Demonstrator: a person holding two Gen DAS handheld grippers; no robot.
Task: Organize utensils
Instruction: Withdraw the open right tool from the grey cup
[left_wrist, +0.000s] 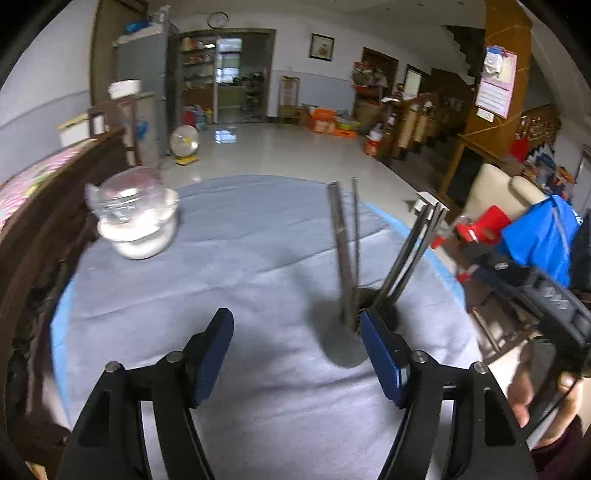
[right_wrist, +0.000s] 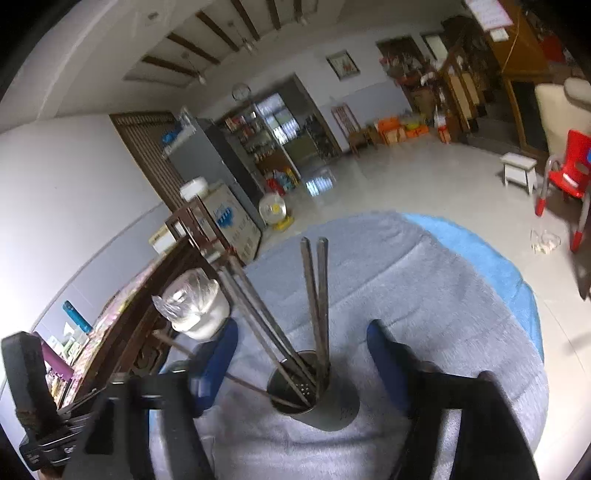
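Observation:
A grey metal utensil holder (left_wrist: 343, 343) (right_wrist: 317, 398) stands on the grey-blue cloth of a round table (left_wrist: 229, 266). Several dark metal chopsticks (left_wrist: 341, 251) (right_wrist: 317, 291) stand in it, leaning apart in groups. My left gripper (left_wrist: 295, 354) is open and empty; its right finger (left_wrist: 380, 358) is right beside the holder. My right gripper (right_wrist: 301, 369) is open and empty, hovering above the holder with its fingers on either side. The right gripper's body and the hand on it show at the right edge of the left wrist view (left_wrist: 546, 306).
A white bowl covered with clear plastic (left_wrist: 135, 218) (right_wrist: 197, 310) sits at the table's far left. A dark wooden bench (left_wrist: 48, 206) runs along the left. A red chair (right_wrist: 569, 166), a white stool (right_wrist: 519, 170) and a blue cloth (left_wrist: 539, 236) are off to the right.

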